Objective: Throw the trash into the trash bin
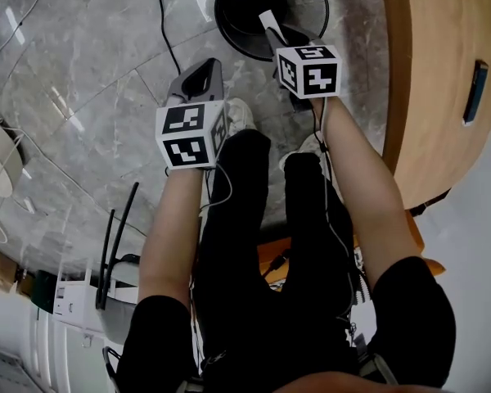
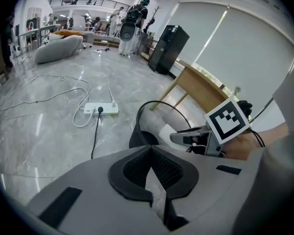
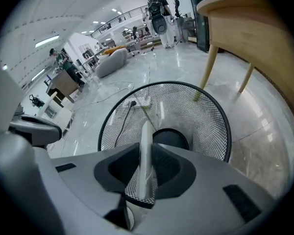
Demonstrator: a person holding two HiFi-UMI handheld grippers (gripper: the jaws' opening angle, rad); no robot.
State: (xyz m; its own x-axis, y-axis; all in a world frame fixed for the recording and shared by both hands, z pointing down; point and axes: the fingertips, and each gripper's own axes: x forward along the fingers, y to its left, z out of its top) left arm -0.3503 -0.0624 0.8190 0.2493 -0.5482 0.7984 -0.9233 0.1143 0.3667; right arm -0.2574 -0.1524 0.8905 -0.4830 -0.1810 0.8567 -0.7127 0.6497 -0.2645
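A black wire-mesh trash bin (image 1: 229,24) stands on the grey marble floor in front of the person's feet. In the head view my right gripper (image 1: 272,29) hangs over the bin's near rim. It is shut on a thin white strip of trash (image 1: 266,16). The right gripper view looks down into the bin (image 3: 206,111), with the strip (image 3: 146,155) standing upright between the pads of the right gripper (image 3: 146,148). My left gripper (image 1: 203,70) is beside the bin, lower left of it, jaws shut tip to tip. In its own view the left gripper (image 2: 149,151) faces the bin (image 2: 141,133).
A round wooden table (image 1: 442,72) rises close on the right, its legs (image 3: 208,65) just beyond the bin. A black cable (image 1: 165,23) runs past the bin to a white power strip (image 2: 101,109). The person's white shoes (image 1: 241,115) are near the bin. A white lamp shade (image 1: 0,158) sits far left.
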